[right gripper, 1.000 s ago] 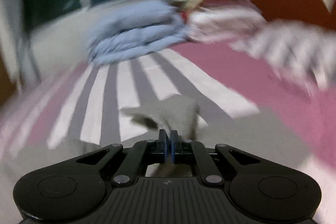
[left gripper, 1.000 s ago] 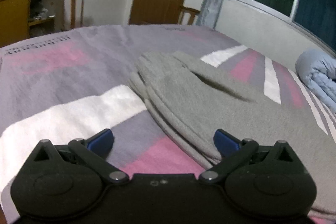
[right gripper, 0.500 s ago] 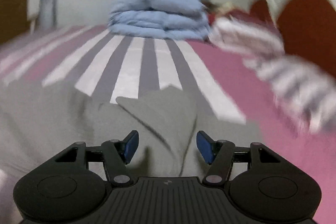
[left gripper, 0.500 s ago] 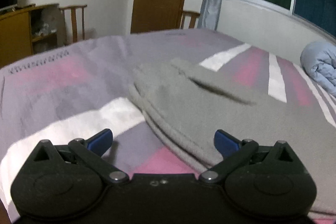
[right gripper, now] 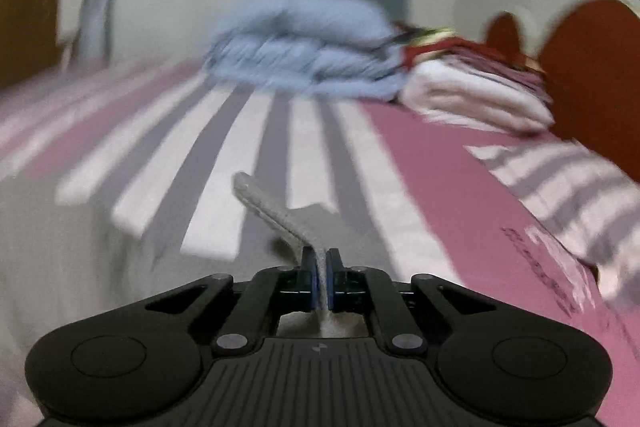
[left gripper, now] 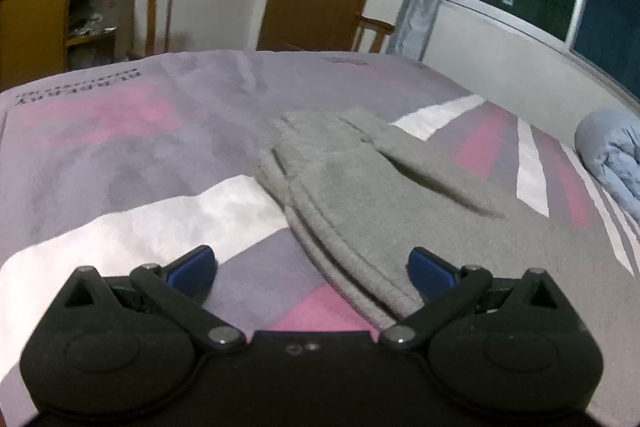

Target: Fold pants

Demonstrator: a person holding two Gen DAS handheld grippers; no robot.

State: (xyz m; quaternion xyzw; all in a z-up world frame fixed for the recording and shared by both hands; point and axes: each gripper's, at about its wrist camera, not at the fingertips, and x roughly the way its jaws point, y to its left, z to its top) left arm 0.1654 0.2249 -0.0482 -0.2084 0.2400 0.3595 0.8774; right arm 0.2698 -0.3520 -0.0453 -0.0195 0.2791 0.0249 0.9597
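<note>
I am pinching a grey edge of the sweatpants [right gripper: 276, 217] in my right gripper [right gripper: 320, 281]; its blue pads are pressed onto the fabric, a ribbed strip rising from them up and to the left. My left gripper [left gripper: 312, 267] is standing wide open, holding nothing, one finger over the bedspread [left gripper: 120, 155] and the other over the near hem of the pants [left gripper: 380, 195].

The pants are lying flat on the bed, their long axis running from my left jaws away and rightward (toward the window side). The layered edge is passing between the left fingers, so I am judging the left hand nearer to that end, while the right is already lifting the other part.

I am reading this as the start of a fold, the held edge to be carried across the garment. Room looks ample: bare bedspread to the left, with the blue quilt [right gripper: 304, 59] and the stacked folded linens [right gripper: 476, 95] well apart near the headboard [right gripper: 592, 67]. The right view is blurring, so fine detail there is uncertain.
</note>
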